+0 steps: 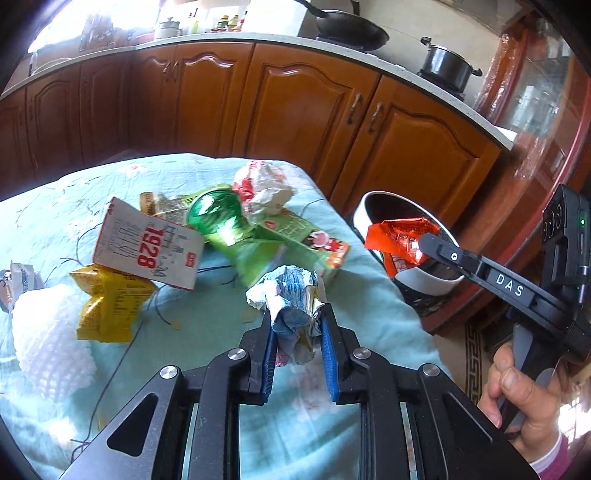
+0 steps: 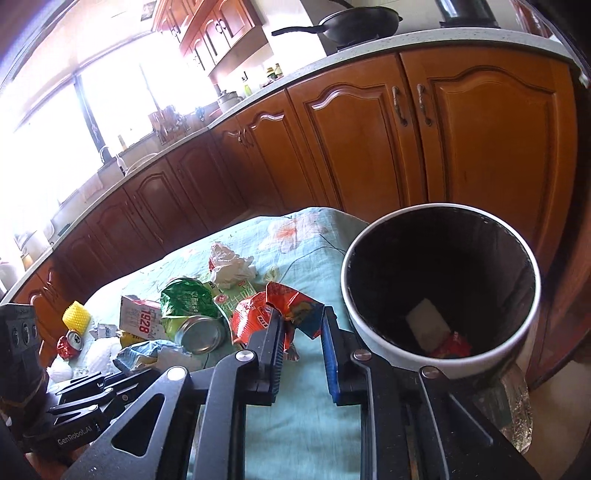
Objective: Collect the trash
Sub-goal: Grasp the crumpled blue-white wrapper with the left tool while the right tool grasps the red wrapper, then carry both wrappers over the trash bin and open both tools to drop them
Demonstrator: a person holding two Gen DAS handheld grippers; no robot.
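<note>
My left gripper (image 1: 295, 317) is shut on a crumpled blue and white wrapper (image 1: 288, 295), just above the table cloth (image 1: 221, 369). My right gripper (image 2: 300, 314) is shut on a red snack wrapper (image 2: 280, 306); in the left wrist view that wrapper (image 1: 399, 236) hangs at the near rim of the white bin (image 1: 436, 280). The bin (image 2: 369, 332) stands right of the table and holds a white card and red scrap at its bottom. A trash pile lies on the table: a white "1928" carton (image 1: 147, 247), a green can (image 1: 218, 218), a yellow packet (image 1: 110, 302).
Wooden kitchen cabinets (image 1: 295, 110) run behind the table under a counter with a wok (image 1: 351, 29) and a pot (image 1: 448, 64). White foam netting (image 1: 48, 332) lies at the table's left. A crushed red can (image 2: 70, 345) and a yellow foam sleeve (image 2: 77, 314) lie further left.
</note>
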